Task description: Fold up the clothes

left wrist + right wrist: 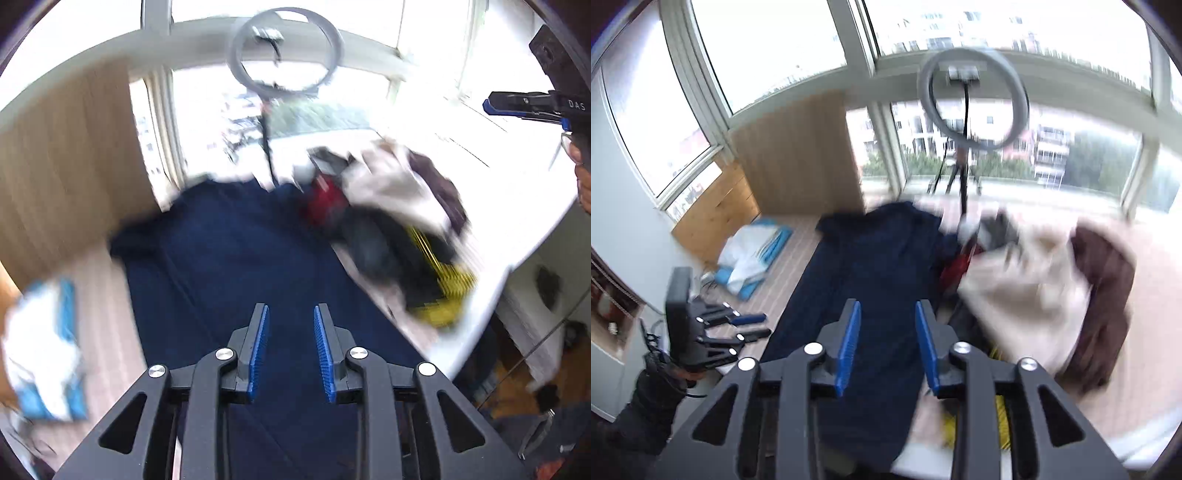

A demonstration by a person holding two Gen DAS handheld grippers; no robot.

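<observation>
looking down, we see the navy garment spread flat on the table, running from near to far. we hold the left gripper and right gripper above it, jaws parted, nothing between them. a clothes pile sits just right.

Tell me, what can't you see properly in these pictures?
- Clothes pile, left wrist view: smeared by blur, so the separate pieces can't be told apart.
- Navy garment, right wrist view: its near end is hidden behind the right hand-held gripper.
- Blue and white bundle, left wrist view: blurred and cut by the edge.
- Ring light, right wrist view: its stand's foot is hidden by clothes.
</observation>
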